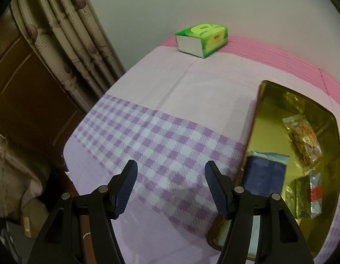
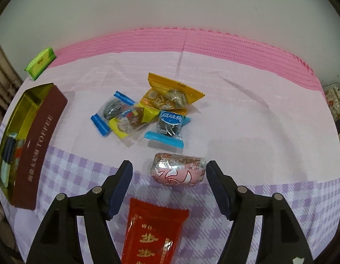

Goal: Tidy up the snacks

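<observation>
Red foil sachet with gold characters (image 2: pixel 152 233) lies nearest the right camera, flat on the lilac-checked cloth (image 2: pixel 269 209) and reaching back between the fingers of the right gripper (image 2: pixel 169 176). Those fingers are spread wide and grip nothing. Just beyond the sachet sits a plump pink-and-white wrapped snack with a silvery top (image 2: pixel 178 169), close to the right pad, though contact is hard to judge. Farther out lies a loose cluster of sweets: a light-blue wrapped dark candy with white lettering (image 2: pixel 168 125), a yellow-ended clear wrapper (image 2: pixel 129 121) overlapped by a blue-ended clear wrapper (image 2: pixel 113 112), and an orange pouch (image 2: pixel 170 95) at the far side. Off to the left stands the open maroon box marked TOFFEE, gold inside (image 2: pixel 41 145), with a few packets in it.

Over on the left camera, the left gripper (image 1: pixel 171 175) hovers above the checked cloth, fingers released and holding nothing. To its right the same gold-lined box (image 1: pixel 271 114) shows a navy-blue packet (image 1: pixel 264 173), a clear bag of brownish snacks (image 1: pixel 304 138) and a silver-and-red wrapper (image 1: pixel 314 195). At the far edge, where the pink mat (image 1: pixel 269 52) begins, rests a green-and-white tissue pack (image 1: pixel 200 39). Patterned curtains (image 1: pixel 66 44) hang far left.
</observation>
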`<state>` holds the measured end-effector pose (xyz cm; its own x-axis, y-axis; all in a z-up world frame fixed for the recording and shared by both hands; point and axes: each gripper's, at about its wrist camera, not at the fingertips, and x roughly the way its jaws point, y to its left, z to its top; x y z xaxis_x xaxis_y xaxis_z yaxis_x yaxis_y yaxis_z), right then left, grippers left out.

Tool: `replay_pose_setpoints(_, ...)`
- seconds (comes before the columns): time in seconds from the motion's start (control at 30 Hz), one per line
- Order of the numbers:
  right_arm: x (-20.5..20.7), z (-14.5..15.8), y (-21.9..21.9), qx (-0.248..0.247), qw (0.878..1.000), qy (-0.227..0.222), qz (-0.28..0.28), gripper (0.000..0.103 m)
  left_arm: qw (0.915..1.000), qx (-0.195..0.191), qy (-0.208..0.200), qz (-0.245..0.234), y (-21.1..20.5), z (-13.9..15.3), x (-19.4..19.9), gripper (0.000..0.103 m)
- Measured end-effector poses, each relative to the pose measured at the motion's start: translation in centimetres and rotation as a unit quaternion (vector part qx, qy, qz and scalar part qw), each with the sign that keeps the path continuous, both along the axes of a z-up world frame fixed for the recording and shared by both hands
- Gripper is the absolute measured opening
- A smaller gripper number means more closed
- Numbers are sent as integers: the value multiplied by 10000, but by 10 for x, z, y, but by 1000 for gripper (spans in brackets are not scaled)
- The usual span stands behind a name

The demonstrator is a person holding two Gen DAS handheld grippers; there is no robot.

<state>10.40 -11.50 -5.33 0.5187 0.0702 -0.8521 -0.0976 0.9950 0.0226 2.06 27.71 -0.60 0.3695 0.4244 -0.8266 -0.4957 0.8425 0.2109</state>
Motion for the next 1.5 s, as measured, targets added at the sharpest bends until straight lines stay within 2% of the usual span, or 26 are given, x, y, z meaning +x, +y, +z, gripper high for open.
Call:
replay_pose_setpoints(0.3,13,-15,-6,70,9999,81,-113,65,9993,111,-121,-328,-38,14,-8,64)
replay_pose_setpoints(0.47,12,-17,-6,116,9999,40,-96,50,9975,178,-129,-668,-67,20,-5,64)
replay_pose_setpoints(0.5,11,-16,-5,115,9999,19,-79,50,9971,189,-129,-724,-72,21,-5,64)
replay_pose_setpoints(0.67,4,-16,-10,151,9998,1,-99,49,9928,216,-154,-1167,-107,25,-2,64)
replay_pose_setpoints(0.8,-7,-15,-23,101,9997,27,-240,48,9863,90,-81,-1645,-140,22,2,64)
replay_pose_setpoints(0.97,-26,-16,-44,-60,9982,79,-583,48,9717,-366,118,-2330,-192,16,11,65)
replay_pose_setpoints(1.13,-44,-17,-61,-111,9961,136,-866,48,9478,-956,334,-3022,-258,9,15,65)
replay_pose_setpoints(1.23,-54,-16,-67,-113,9949,157,-986,48,9328,-1153,520,-3375,-297,2,15,65)
replay_pose_setpoints(1.33,-66,-18,-72,-175,9941,189,-1053,48,9222,-1347,660,-3563,-327,-4,17,65)
replay_pose_setpoints(1.5,-67,-18,-72,-8,9932,218,-1146,48,9166,-1631,833,-3552,-358,-13,22,65)
